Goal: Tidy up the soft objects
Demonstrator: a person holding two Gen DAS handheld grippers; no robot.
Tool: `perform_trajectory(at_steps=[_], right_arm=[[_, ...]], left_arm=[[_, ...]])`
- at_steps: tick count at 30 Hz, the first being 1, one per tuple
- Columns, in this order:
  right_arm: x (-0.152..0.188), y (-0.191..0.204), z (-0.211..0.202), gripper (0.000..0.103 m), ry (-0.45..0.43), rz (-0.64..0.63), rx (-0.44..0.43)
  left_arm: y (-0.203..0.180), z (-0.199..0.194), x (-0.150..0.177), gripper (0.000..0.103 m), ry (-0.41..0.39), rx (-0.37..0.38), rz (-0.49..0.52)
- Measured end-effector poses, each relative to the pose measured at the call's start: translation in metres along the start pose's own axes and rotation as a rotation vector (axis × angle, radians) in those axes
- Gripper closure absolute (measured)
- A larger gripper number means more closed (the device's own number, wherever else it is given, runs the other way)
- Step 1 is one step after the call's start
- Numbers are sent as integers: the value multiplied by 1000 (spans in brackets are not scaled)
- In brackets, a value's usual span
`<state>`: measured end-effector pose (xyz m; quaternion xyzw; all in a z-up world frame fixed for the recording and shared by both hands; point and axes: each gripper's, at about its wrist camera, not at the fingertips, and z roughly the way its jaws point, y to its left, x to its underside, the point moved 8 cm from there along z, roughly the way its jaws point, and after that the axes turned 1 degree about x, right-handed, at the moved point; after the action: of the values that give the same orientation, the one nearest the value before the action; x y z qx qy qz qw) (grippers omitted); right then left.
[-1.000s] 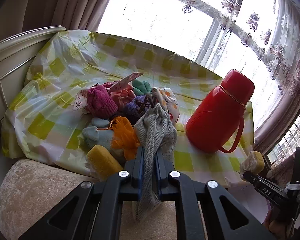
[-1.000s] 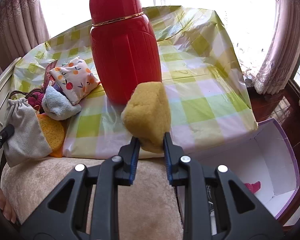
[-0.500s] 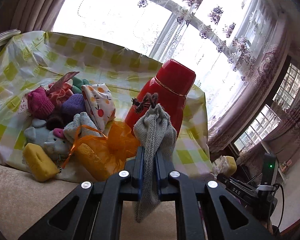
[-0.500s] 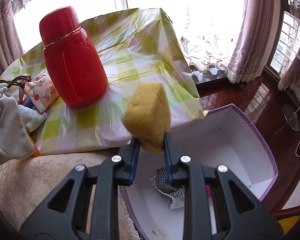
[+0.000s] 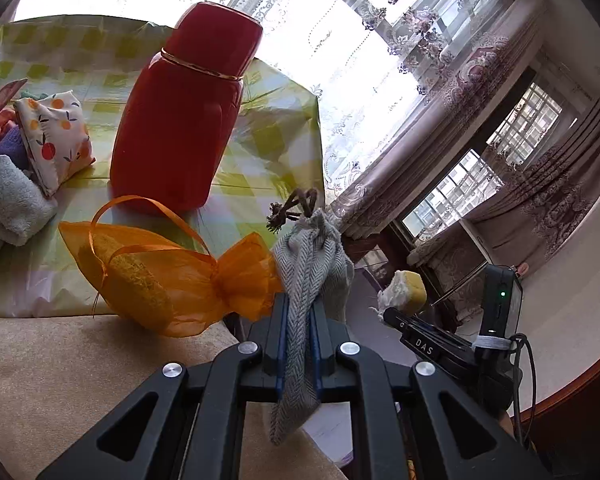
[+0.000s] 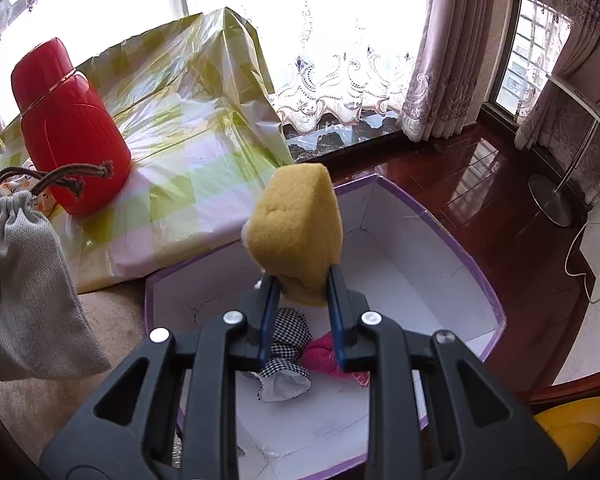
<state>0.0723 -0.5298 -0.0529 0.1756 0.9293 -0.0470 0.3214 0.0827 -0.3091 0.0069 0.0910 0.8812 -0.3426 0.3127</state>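
The right gripper [image 6: 300, 300], clamped on a yellow sponge [image 6: 296, 232], hangs above the purple-rimmed white box [image 6: 452, 240] at frame centre, probably ready for release, while the left gripper [image 5: 298, 320] pinches a grey drawstring pouch [image 5: 312, 256] awaiting transfer to that box.

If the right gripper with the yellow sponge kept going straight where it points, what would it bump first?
Probably the white inside of the purple-edged box: the right gripper, shut on the yellow sponge, points down into it. Depth is hard to judge.
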Motion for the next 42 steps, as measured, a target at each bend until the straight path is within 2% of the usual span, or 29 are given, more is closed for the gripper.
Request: perform_trajectory(at_steps=[7,11,15,18,21,26,34,37,39,42], right_arm=[[11,-30,4,75,26,28,59],[13,-41,4,75,32,47,71],[12,-38,4,75,27,48,57],[12,-31,5,75,29,42,38],[13,-24,8,75,34,36,21],[12,-10,7,75,31,24,-9],[13,4,3,75,37,0,-31],[15,8,4,75,41,-4,-40],[16,9,4,75,41,-8,-42],[17,12,8,75,52,-10,-47]], left_arm=[[-27,24,20,93,87,73,38],[-36,29,25,93,100,90,58],[-26,23,18,93,75,68,42],[-1,-5,-6,93,-32,18,2],[38,-40,-35,93,-141,-70,-57],[80,-91,-74,93,-287,-175,-80],[117,-140,-88,90,-391,-234,-126],[156,-163,-82,91,-410,-346,-200],[173,-180,-80,91,-430,-416,-197],[204,-190,-76,91,-418,-461,-264]])
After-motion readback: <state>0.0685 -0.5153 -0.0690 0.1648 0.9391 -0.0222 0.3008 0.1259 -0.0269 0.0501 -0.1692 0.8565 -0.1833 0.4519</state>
